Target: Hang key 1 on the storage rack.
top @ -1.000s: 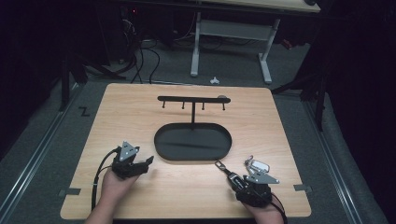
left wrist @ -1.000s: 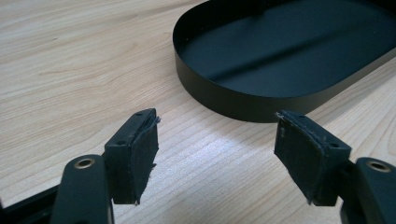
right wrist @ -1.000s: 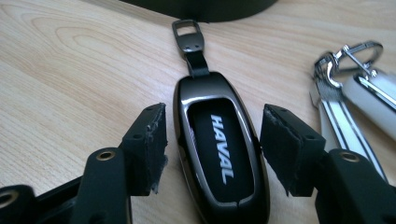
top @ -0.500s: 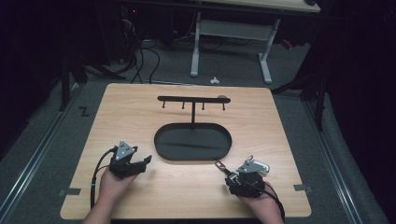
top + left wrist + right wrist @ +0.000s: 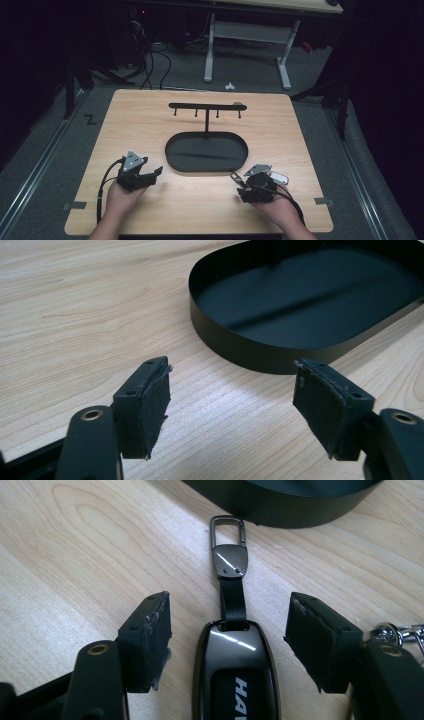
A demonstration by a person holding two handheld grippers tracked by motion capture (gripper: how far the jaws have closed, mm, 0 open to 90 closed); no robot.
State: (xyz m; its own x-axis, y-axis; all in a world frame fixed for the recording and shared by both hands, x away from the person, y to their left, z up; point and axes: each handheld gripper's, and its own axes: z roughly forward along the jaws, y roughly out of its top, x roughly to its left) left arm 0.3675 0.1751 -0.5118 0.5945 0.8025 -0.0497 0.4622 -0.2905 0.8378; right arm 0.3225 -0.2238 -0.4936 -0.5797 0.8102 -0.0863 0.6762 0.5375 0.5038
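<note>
A glossy black key fob [image 5: 235, 670] lies flat on the wooden table [image 5: 300, 140], its strap and metal clip [image 5: 228, 530] pointing at the black oval tray [image 5: 280, 500]. My right gripper [image 5: 227, 612] straddles the fob, and its jaws have just been opening. Both pads stand clear of the fob's sides. From above, the right gripper [image 5: 245, 184] is at the front right, with the clip [image 5: 234, 176] poking out ahead of it. My left gripper [image 5: 232, 385] is open on nothing, low over bare wood near the tray's rim [image 5: 240, 347], at the front left [image 5: 152, 176].
The tray [image 5: 172, 160] bears a T-shaped rack of hooks [image 5: 206, 106] at mid-table. A silver key ring [image 5: 279, 177] lies just right of the right gripper; its ring [image 5: 395, 630] shows beside the right jaw. A metal table frame [image 5: 210, 45] stands beyond the far edge.
The right hand has slid forward and a little left toward the tray, so its gripper now covers most of the fob. The left hand has stayed put.
</note>
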